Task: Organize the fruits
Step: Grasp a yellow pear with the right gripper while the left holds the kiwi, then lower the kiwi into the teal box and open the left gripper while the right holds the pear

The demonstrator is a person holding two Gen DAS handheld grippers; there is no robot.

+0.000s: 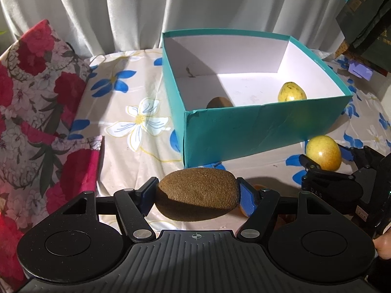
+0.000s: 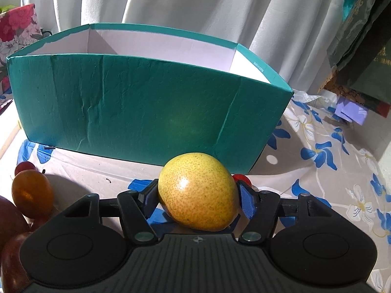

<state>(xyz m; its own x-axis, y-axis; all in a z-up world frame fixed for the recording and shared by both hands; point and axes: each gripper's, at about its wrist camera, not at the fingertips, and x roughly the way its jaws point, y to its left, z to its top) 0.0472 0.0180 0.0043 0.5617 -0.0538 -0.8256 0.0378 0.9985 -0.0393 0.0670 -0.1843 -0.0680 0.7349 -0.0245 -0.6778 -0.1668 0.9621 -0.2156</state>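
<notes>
A fuzzy brown kiwi sits crosswise between the blue pads of my left gripper, which is shut on it just above the flowered tablecloth. Beyond it stands the teal box, holding another kiwi and a yellow fruit. In the right wrist view a speckled yellow fruit lies low on the cloth before the teal box. My right gripper is shut on it, both pads against its sides. The left wrist view shows that fruit in the right gripper at the box's near right corner.
An orange fruit, small red fruits and dark red fruit lie left of my right gripper. A red floral cushion borders the table's left. Dark green bags and a small purple box stand at the right. White curtains hang behind.
</notes>
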